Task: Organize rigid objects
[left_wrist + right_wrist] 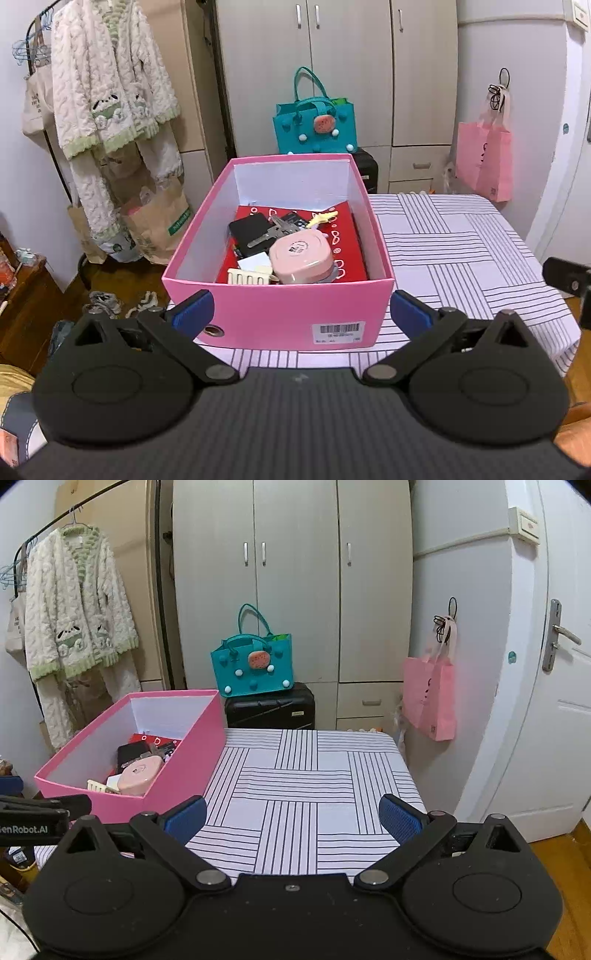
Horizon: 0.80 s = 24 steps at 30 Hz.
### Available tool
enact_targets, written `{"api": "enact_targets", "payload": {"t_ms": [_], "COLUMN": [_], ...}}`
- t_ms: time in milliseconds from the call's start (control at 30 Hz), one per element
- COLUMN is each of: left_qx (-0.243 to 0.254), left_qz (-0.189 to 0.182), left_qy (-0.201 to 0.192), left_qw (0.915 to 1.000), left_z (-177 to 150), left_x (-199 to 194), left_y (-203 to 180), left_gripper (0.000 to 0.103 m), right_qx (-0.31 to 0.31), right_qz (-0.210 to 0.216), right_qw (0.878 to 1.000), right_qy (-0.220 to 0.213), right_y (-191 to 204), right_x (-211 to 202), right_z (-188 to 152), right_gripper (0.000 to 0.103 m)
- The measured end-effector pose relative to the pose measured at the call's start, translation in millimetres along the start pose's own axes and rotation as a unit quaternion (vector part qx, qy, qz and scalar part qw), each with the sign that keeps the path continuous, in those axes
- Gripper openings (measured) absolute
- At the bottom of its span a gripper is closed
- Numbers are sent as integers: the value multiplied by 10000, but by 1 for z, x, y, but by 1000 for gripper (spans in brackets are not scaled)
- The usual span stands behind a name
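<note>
A pink box [273, 317] stands on the striped table [461, 251], its near wall right in front of my left gripper [301, 312]. That gripper is open wide, blue pads either side of the box front, nothing held. Inside lie a round pink case [301, 258], keys [275, 230], a black wallet [249, 229], a yellow star charm [323, 218] and a cream comb [249, 276] on a red sheet [345, 229]. In the right wrist view the pink box [177, 779] sits at the left, and my right gripper [293, 818] hangs open over bare tablecloth [295, 786].
A teal felt bag [253, 672] sits on a black suitcase [271, 710] behind the table. A pink paper bag [430, 701] hangs on the wall at right. Fluffy pyjamas [107, 96] hang on a rack at left, paper bags [155, 225] and shoes [122, 301] on the floor below.
</note>
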<state>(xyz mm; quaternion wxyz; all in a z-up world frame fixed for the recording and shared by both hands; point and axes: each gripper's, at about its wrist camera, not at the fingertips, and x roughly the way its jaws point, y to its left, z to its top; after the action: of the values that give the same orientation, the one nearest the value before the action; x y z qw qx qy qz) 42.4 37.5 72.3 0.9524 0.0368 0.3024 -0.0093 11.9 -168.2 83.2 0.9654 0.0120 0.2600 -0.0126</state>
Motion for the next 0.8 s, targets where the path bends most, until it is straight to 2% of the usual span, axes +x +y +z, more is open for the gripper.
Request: {"api": "enact_targets", "payload": {"t_ms": [300, 800], "left_qx": [-22, -25], "left_qz": [88, 191], "left_qy": [-219, -194], "left_qw": [9997, 9996], "left_z": [-4, -6], "left_x": [-1, 4], "left_y": [-1, -3], "left_gripper": [103, 103], "right_qx": [-6, -1], "right_qz": [-9, -56], "right_qw": [9999, 9999], "right_qy": [-128, -151], "right_y": [0, 3], "right_x": [-1, 7], "right_z": [-5, -13], "right_gripper": [101, 101]}}
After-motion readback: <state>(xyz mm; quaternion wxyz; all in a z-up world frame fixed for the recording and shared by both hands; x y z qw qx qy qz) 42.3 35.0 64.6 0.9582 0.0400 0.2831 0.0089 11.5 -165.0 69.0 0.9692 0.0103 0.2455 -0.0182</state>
